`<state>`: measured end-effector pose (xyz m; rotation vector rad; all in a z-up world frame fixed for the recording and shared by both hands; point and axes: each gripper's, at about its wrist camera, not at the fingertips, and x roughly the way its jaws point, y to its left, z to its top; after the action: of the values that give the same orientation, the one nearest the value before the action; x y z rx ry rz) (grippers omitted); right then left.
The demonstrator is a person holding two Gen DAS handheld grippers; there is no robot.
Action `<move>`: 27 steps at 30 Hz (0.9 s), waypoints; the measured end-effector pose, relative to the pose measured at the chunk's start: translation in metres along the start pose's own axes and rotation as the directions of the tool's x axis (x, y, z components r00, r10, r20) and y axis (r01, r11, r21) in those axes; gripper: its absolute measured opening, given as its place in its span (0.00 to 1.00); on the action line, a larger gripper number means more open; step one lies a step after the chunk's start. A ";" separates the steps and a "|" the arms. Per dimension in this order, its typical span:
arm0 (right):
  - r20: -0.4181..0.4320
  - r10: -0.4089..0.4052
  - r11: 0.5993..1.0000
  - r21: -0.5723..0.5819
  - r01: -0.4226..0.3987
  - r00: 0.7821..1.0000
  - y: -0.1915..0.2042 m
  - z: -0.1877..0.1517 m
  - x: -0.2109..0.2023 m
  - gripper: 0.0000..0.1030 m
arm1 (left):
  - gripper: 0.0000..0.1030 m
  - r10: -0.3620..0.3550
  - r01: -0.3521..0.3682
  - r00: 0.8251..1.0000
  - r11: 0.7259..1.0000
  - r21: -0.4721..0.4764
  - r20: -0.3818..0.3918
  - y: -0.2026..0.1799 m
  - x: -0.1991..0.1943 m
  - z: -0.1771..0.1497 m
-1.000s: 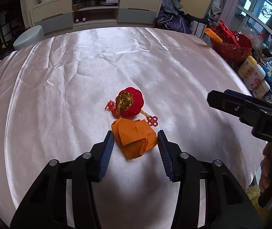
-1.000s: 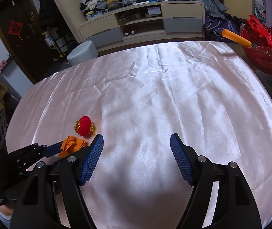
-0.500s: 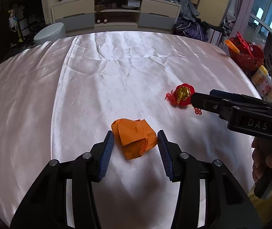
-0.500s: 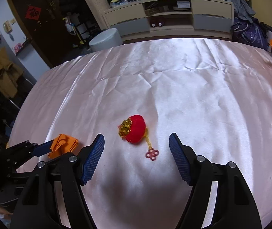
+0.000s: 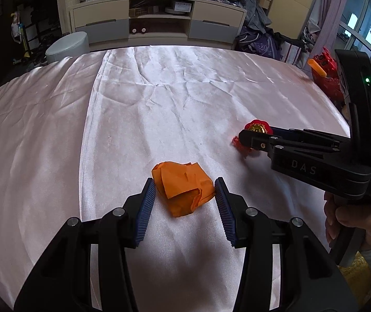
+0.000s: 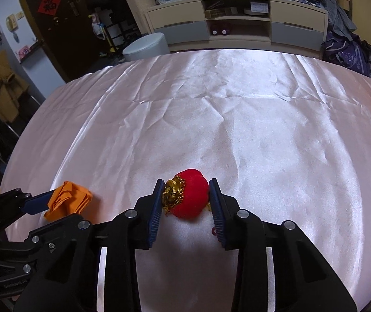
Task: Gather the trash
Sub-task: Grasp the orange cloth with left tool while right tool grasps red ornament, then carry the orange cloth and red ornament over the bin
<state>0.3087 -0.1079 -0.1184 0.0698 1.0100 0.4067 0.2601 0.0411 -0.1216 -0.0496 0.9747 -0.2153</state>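
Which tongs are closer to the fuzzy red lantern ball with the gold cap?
Right. The right tongs are shut on the fuzzy red lantern ball. The left tongs sit off to its left, gripping the crumpled orange paper.

Both grippers [image 5: 184,197] [image 6: 186,202] are black, with ribbed blue pads [image 5: 146,205] and silver screws ("DAS" embossed at 3 o'clock); bare-skinned hand [image 5: 352,223].

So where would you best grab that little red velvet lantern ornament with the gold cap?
Probably across its round red belly, coming in low from the near side. The red velvet lantern ornament lies tipped over on the pink satin tablecloth, gold cap pointing sideways. The right gripper already straddles it that way, one pad at the cap end, the other against the plush.
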 end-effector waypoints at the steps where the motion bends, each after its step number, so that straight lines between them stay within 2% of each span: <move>1: 0.008 0.001 1.000 -0.004 -0.001 1.000 0.001 -0.001 -0.006 0.35 | 0.43 0.000 0.000 1.000 1.000 0.000 0.005 -0.001 -0.004 -0.001; 12: 0.128 0.023 1.000 -0.017 -0.021 0.992 0.014 -0.019 -0.114 0.35 | 0.43 -0.058 0.055 0.993 0.998 0.028 0.101 -0.042 -0.069 -0.019; 20: 0.210 0.038 0.999 -0.032 -0.032 0.977 0.024 -0.052 -0.194 0.35 | 0.43 -0.086 0.080 0.991 0.995 0.059 0.107 -0.070 -0.109 -0.059; 27: 0.234 0.042 0.998 -0.048 -0.031 0.971 0.032 -0.089 -0.233 0.35 | 0.43 -0.101 0.094 0.989 0.993 0.075 0.105 -0.086 -0.137 -0.100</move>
<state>0.1162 -0.1744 0.0302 0.0944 0.7665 0.4432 0.0897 -0.0092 -0.0547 -0.0450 0.8561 -0.3333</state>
